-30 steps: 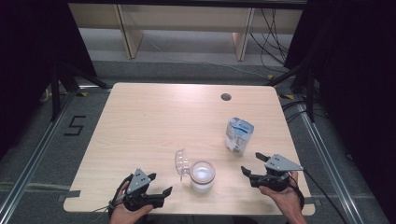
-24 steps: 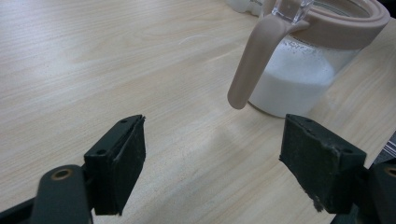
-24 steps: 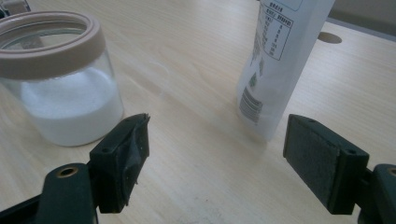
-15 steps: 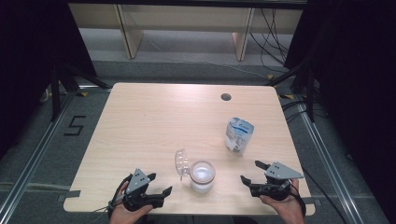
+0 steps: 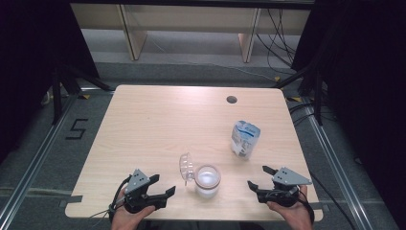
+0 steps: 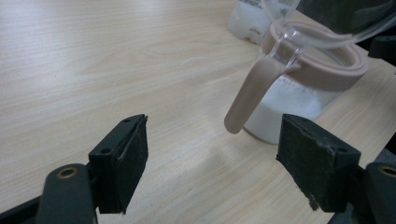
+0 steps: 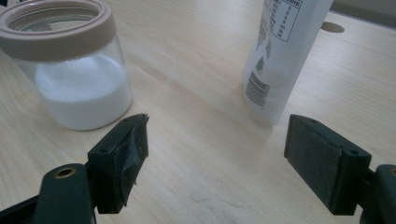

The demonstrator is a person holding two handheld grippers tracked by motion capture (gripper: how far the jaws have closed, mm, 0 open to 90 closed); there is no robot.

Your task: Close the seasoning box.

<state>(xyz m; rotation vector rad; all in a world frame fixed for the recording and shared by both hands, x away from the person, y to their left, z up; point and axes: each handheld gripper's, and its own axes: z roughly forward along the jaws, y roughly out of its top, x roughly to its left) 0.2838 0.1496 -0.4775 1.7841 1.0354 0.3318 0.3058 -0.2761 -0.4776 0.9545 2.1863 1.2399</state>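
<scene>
From the high view, I hold my left gripper (image 5: 154, 194) and my right gripper (image 5: 262, 179) low at the near edge of the surface (image 5: 158, 124). Both sets of jaws stand apart with nothing between them. The jar (image 5: 207, 181) of white powder sits between the 2 grippers, its clear hinged lid (image 5: 186, 166) flipped open to its left side. The white pouch (image 5: 244, 139) stands upright beyond and to the right of the jar, apart from it.

In the left gripper view, my jaws frame bare wood, and the jar (image 6: 303, 88) lies ahead and to the right. Its tan latch tab (image 6: 250, 95) hangs down from the open lid (image 6: 327, 23), close to my right-hand jaw. I judge that tab a snag risk: if I push forward carelessly, a jaw could catch it and tip or drag the jar, spilling powder.

In the right gripper view, my jaws are wide apart, the jar (image 7: 70, 65) ahead on the left and the pouch (image 7: 285, 51) ahead on the right. The pouch looks light and tall; I think an off-centre pinch or a knock from a jaw could topple it, and squeezing too hard could crumple it and puff out its contents.
</scene>
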